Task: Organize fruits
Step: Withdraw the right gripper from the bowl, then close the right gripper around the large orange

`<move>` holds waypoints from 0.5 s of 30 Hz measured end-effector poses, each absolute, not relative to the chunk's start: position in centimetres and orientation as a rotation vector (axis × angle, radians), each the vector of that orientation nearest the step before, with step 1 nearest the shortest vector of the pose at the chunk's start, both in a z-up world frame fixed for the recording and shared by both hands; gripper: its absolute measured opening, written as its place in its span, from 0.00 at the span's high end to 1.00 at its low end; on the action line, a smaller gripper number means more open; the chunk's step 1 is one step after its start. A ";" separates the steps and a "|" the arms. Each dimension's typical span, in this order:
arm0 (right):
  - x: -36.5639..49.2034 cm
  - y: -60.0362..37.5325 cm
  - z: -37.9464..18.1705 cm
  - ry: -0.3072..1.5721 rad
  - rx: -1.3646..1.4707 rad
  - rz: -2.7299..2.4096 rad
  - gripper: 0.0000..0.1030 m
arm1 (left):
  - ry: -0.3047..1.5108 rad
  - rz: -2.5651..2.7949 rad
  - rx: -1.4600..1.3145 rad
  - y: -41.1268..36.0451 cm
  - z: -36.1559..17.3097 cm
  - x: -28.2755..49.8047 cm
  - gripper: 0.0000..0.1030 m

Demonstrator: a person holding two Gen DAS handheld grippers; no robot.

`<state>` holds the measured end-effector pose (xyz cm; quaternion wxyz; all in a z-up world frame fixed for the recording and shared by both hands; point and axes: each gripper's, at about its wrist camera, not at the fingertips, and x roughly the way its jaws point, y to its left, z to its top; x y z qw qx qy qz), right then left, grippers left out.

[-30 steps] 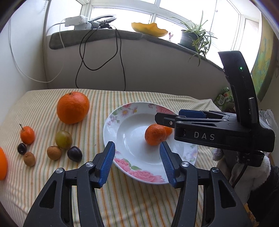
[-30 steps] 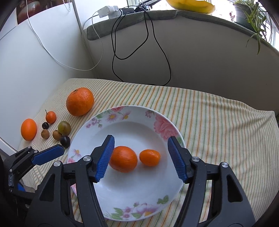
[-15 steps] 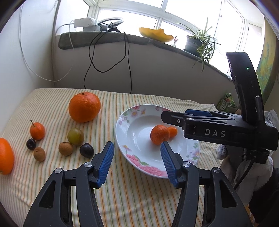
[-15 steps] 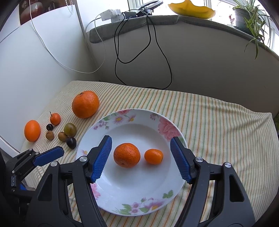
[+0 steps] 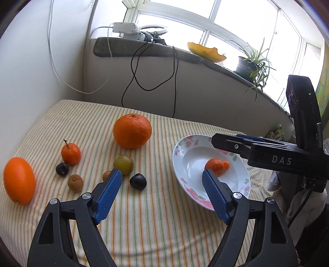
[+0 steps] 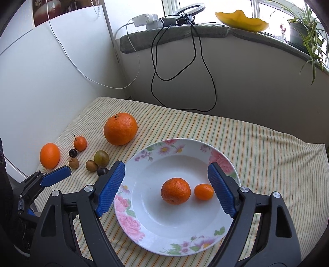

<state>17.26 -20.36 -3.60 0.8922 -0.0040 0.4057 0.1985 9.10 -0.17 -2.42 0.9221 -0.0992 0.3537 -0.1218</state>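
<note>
A floral white plate [image 6: 144, 217] holds a tangerine [image 6: 175, 191] and a smaller mandarin [image 6: 203, 192]; the plate also shows in the left wrist view [image 5: 185, 158]. On the striped cloth to its left lie a big orange [image 5: 132, 130], a stemmed mandarin [image 5: 71, 154], an oval orange [image 5: 19, 180], a green plum [image 5: 123, 165], a dark plum [image 5: 138, 181] and small brown and dark fruits. My left gripper [image 5: 162, 191] is open and empty, above the cloth near the dark plum. My right gripper [image 6: 166, 184] is open and empty, above the plate.
The table's near and right edges drop off. A white wall [image 6: 51, 86] stands at the left. Black cables [image 6: 185, 67] hang from a sill with a power strip [image 5: 127, 28], a yellow dish [image 6: 242, 19] and a potted plant [image 5: 250, 65].
My left gripper has swung left, away from the plate toward the loose fruit. My right gripper has drawn back and up a little over the plate. Both stay open.
</note>
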 end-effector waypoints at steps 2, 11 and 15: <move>17.5 -20.0 -3.5 0.846 -0.005 0.423 0.17 | 0.730 -0.244 -0.215 0.5 -2.4 9.5 0.22; 19.8 -18.2 -3.2 0.891 0.044 0.497 0.17 | 0.752 -0.252 -0.256 2.6 -3.0 12.0 0.22; 21.5 -17.2 -3.4 0.934 0.099 0.536 0.17 | 0.782 -0.261 -0.302 3.7 -3.6 13.8 0.22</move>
